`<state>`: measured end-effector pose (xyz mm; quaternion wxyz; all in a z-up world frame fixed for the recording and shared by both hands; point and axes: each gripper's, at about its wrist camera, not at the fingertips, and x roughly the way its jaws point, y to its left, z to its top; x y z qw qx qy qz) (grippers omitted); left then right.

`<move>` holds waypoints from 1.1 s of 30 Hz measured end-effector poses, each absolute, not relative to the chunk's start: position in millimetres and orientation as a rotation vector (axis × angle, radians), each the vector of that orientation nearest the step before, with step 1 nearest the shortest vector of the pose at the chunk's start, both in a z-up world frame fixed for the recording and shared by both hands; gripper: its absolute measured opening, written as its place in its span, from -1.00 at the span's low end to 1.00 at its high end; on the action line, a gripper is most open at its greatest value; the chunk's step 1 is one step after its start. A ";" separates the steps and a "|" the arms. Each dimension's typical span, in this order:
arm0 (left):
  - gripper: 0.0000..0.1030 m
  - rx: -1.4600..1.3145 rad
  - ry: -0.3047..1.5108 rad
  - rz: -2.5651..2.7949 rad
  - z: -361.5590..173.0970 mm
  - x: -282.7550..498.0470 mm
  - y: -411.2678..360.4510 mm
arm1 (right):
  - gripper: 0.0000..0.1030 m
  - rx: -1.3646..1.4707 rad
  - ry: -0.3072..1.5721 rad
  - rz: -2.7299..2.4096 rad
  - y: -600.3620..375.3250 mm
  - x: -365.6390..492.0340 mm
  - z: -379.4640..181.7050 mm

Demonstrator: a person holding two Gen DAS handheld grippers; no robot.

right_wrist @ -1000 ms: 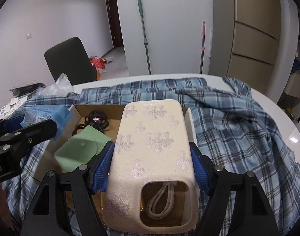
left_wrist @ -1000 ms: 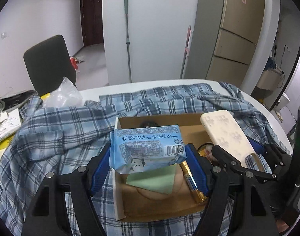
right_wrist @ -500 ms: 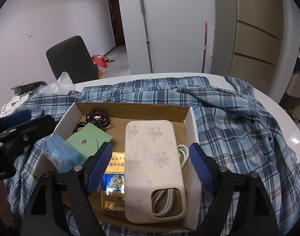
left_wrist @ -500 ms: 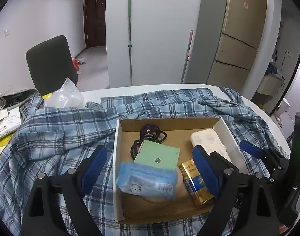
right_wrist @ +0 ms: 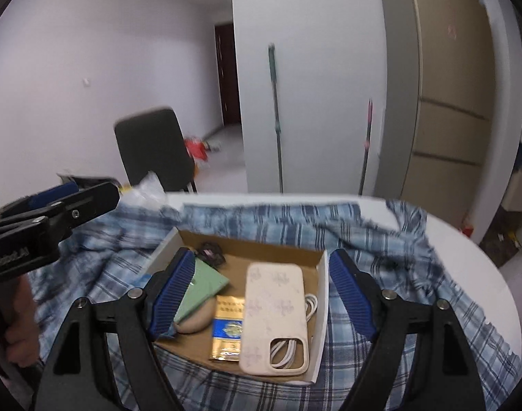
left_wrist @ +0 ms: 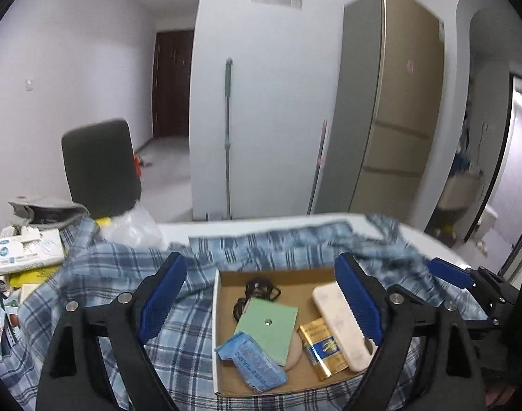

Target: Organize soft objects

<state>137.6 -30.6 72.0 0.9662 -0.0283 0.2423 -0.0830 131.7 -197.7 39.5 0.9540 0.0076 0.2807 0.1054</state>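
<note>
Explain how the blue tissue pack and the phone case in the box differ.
The blue tissue pack is crinkly, printed plastic; the phone case is cream with a pale embossed pattern. The pack lies at the left front of the cardboard box; the case lies along the right side, over a white cable. The case has a camera cutout; the pack has none. Both lie inside the box, ungripped.

Left gripper (left_wrist: 261,299) and right gripper (right_wrist: 262,289) both hover above the cardboard box (left_wrist: 217,311), jaws spread wide, holding nothing.
</note>
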 end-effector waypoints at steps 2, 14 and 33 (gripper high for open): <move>0.75 -0.049 0.428 -0.155 82.1 120.9 -26.2 | 0.64 0.023 0.505 0.211 -200.9 115.5 51.6; 1.00 0.009 0.120 -0.091 103.0 22.0 -13.1 | 1.00 -0.039 0.126 0.157 -202.5 34.7 76.7; 1.00 0.046 0.083 -0.061 17.8 3.1 -7.7 | 1.00 -0.038 0.090 0.155 -211.3 18.5 18.3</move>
